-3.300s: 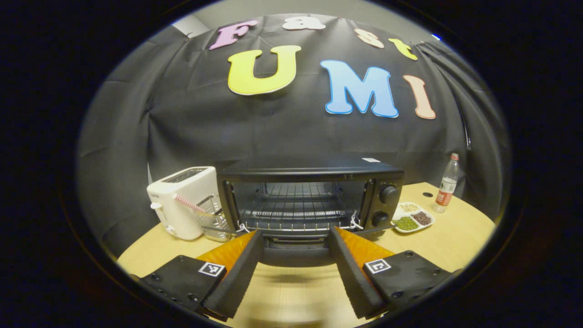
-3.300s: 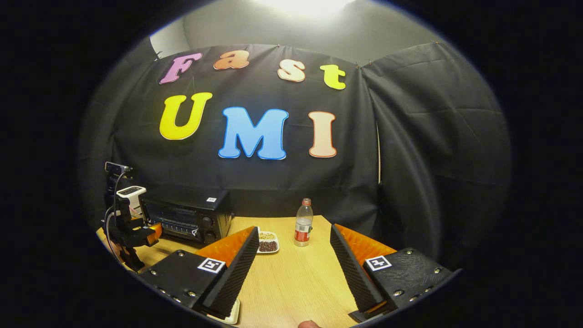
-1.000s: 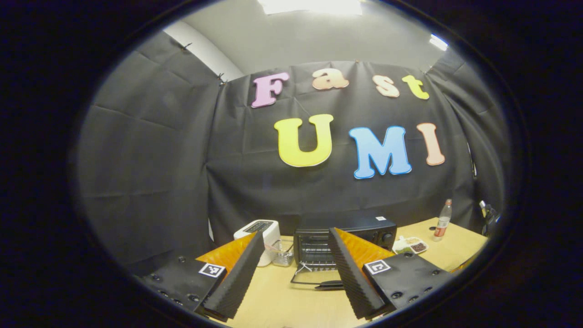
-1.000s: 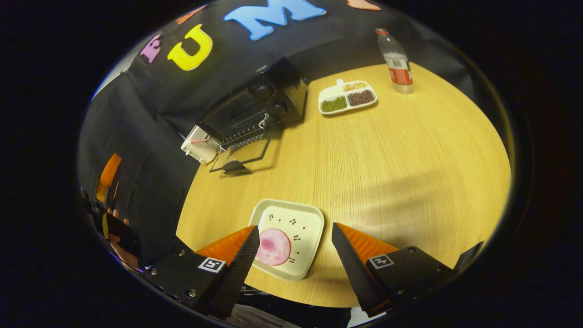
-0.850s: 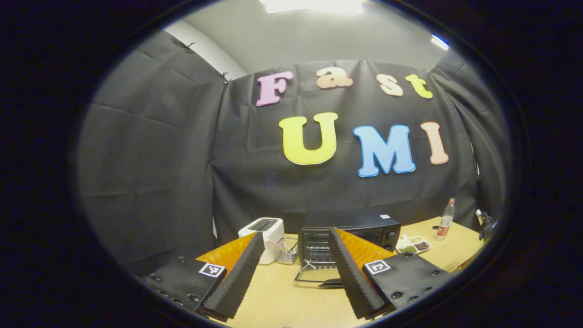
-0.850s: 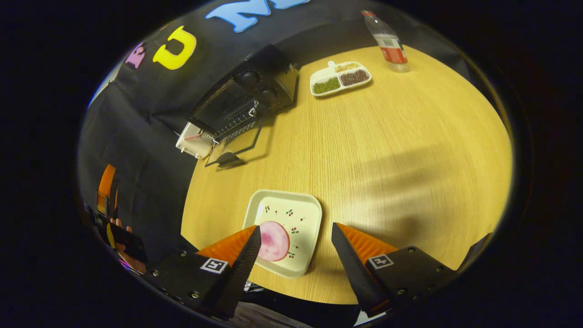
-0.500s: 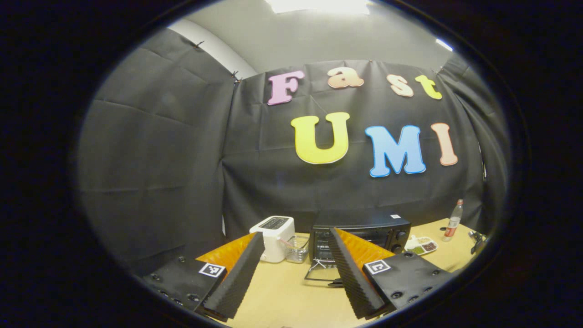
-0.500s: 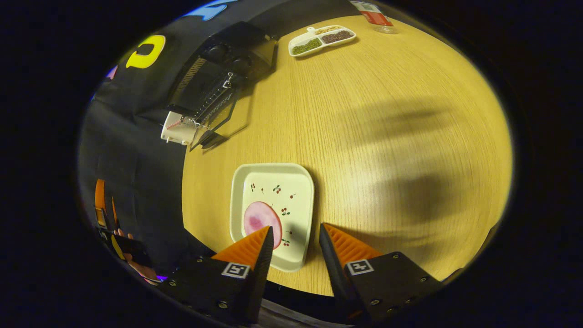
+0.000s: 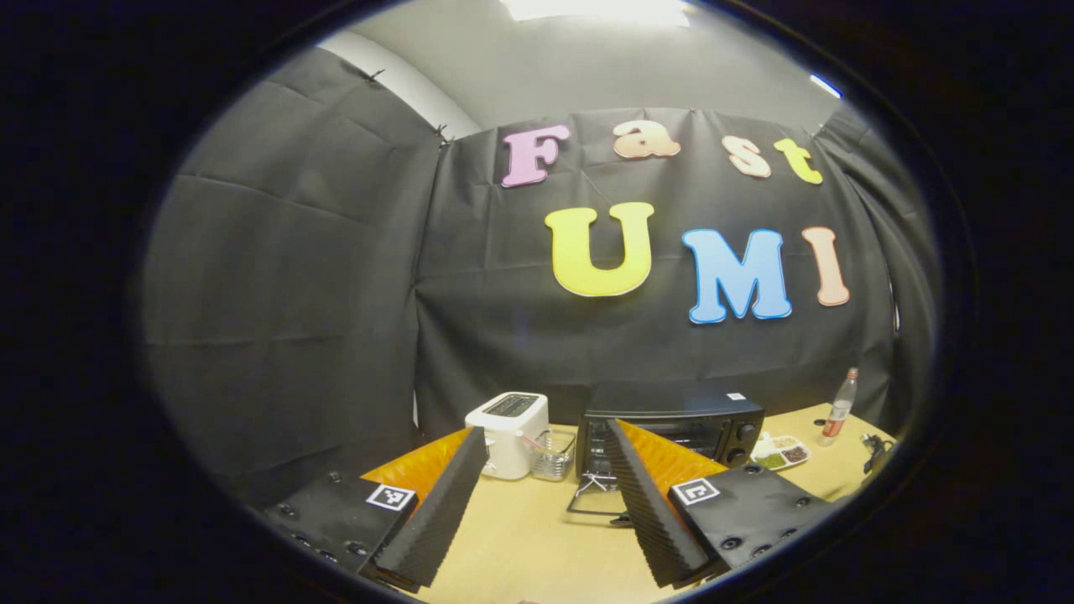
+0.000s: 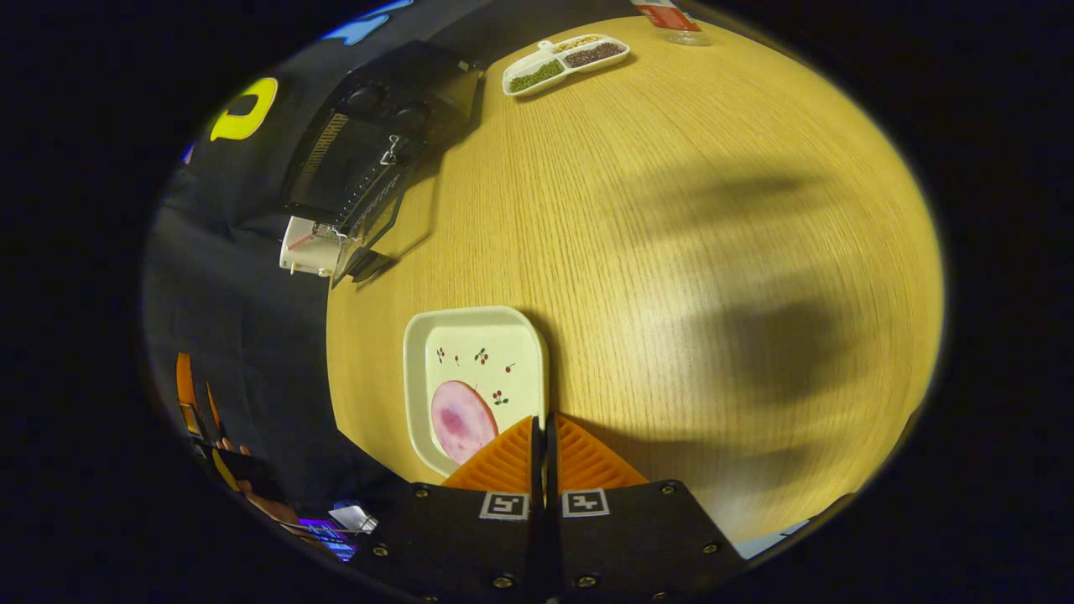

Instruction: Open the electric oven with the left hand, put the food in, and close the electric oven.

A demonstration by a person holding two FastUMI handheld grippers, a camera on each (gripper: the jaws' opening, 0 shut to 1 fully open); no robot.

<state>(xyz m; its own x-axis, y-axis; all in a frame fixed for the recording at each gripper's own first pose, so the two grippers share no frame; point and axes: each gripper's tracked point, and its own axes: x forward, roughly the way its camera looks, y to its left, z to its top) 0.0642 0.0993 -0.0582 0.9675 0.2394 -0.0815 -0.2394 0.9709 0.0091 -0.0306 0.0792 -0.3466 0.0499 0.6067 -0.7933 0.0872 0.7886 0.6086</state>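
Right claw (image 10: 541, 428): fingers pressed together on the near right rim of the plate (image 10: 419, 369).
Plate: cream, square, on the worktop (image 10: 671, 252), mostly left of the right claw.
Food (image 10: 460, 419): pink round slice on the plate, just left of the right claw's fingers.
Left claw (image 9: 544, 495): fingers wide apart, holding nothing, above the worktop.
Electric oven (image 9: 671, 428): well ahead of the left claw, door (image 9: 600, 503) folded down; far up-left of the right claw.
Toaster (image 9: 508, 424): left of the oven.
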